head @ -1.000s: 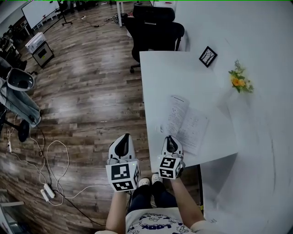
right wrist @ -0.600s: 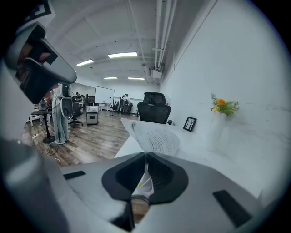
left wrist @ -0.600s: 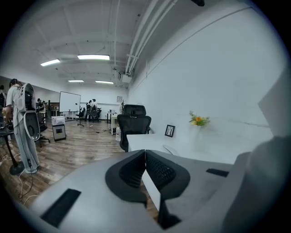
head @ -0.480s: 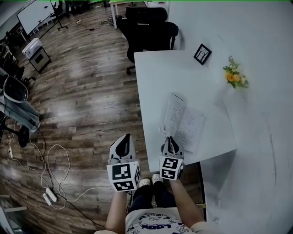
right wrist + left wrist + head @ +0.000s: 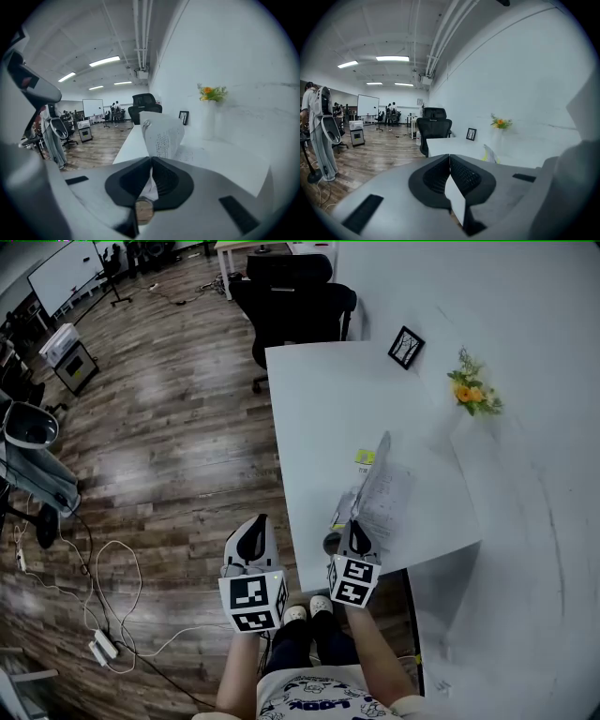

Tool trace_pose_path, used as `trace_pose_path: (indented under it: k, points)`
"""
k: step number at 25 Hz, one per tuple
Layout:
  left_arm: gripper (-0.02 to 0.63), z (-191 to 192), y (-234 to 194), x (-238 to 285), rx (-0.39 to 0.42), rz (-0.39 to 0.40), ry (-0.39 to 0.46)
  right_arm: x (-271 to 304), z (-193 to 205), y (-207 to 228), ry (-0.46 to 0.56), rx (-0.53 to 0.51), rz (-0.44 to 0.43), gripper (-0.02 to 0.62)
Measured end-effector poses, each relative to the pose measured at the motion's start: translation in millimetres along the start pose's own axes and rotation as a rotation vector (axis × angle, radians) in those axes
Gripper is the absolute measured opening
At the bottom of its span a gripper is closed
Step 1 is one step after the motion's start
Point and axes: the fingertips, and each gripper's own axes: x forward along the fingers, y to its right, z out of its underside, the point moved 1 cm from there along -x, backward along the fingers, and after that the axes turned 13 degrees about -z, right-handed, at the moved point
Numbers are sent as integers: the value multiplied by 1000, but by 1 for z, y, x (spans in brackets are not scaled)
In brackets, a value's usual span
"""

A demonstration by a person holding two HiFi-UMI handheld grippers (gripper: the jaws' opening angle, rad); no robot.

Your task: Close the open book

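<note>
An open book [image 5: 394, 495] lies near the front edge of the white table [image 5: 319, 399]. Its right half rests flat. Its left half [image 5: 373, 472] stands lifted nearly upright, showing a yellow-green cover edge. My right gripper [image 5: 353, 524] is shut on the lower edge of that lifted half. In the right gripper view the printed page [image 5: 163, 133] curls up out of the right gripper [image 5: 151, 161], whose jaws are closed on it. My left gripper [image 5: 256, 521] hangs over the wooden floor left of the table, shut and holding nothing. In the left gripper view the left gripper [image 5: 450, 157] has its pads together.
A black office chair [image 5: 295, 301] stands at the table's far end. A small framed picture [image 5: 405, 345] and an orange flower posy [image 5: 469, 390] sit along the wall side. Cables and a power strip [image 5: 98, 641] lie on the floor at left. The person's shoes [image 5: 307, 610] are below the grippers.
The book's left half went from lying flat to standing nearly upright, held by my right gripper, which rolled and moved slightly forward. The left gripper stayed about where it was.
</note>
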Motion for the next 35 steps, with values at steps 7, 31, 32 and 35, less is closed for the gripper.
trace_pose_path:
  k: [7,31,32,35]
  points:
    - [23,3,11,1,-3,8,-7,0,12,22,-1,144,10,38]
    - [23,8,32,1,9,36,-16,-5,77,60,-122,356,91,45]
    - [23,8,32,0,9,35,-16,-6,79,62,-124,372,93,49]
    - [23,7,30,0,10,31,-14,-8,85,67,-140,396,101,77]
